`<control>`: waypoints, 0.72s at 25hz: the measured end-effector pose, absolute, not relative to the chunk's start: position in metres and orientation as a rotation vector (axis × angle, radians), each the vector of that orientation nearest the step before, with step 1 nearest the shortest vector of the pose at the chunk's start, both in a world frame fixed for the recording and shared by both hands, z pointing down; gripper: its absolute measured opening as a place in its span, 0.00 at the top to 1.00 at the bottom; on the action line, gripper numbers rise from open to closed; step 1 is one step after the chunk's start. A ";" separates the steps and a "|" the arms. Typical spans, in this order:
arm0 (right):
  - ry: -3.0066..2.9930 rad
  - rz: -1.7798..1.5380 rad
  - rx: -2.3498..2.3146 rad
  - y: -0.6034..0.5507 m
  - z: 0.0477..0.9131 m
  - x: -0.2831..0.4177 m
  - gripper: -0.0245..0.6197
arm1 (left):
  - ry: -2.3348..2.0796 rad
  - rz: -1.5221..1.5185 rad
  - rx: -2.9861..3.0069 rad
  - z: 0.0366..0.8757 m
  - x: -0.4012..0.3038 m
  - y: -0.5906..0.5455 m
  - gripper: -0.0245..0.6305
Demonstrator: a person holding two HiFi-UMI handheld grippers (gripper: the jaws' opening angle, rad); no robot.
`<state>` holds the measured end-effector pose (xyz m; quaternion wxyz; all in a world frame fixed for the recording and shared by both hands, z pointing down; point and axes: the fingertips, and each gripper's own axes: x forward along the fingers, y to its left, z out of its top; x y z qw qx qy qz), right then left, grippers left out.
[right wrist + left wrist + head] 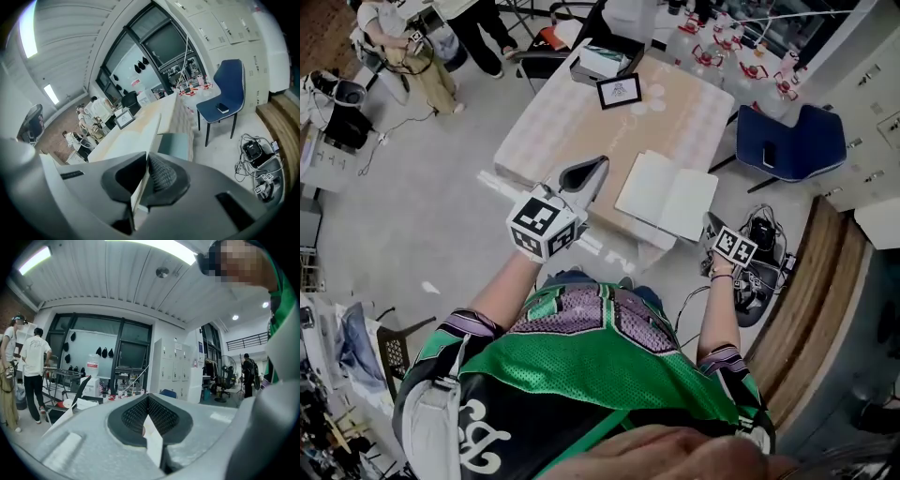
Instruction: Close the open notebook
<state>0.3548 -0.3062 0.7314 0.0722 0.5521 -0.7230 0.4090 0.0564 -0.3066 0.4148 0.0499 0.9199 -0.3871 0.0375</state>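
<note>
At the near edge of the table (553,122) the open notebook (667,194) lies with its pale pages up, and a framed picture (619,91) stands further back. The right gripper (713,229) sits at the book's right-hand corner, jaws clenched on the thin edge of a leaf. The left gripper (586,174) hovers just left of the book, its jaws pressed together on nothing.

Notebook (667,195): lying on table (544,131), at near right edge.
Frame (619,91): standing behind notebook.
Box (602,62): sitting behind frame, at far edge.
Chair (787,142): standing right of table.
</note>
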 end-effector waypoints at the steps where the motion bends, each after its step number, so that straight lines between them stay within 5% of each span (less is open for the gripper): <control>1: -2.180 1.215 1.660 -0.307 0.725 0.351 0.93 | -1.179 0.107 2.801 0.414 0.053 -0.307 0.94; 18: -2.310 1.097 1.652 -0.333 0.656 0.270 0.92 | -1.201 0.031 2.768 0.411 -0.017 -0.308 0.94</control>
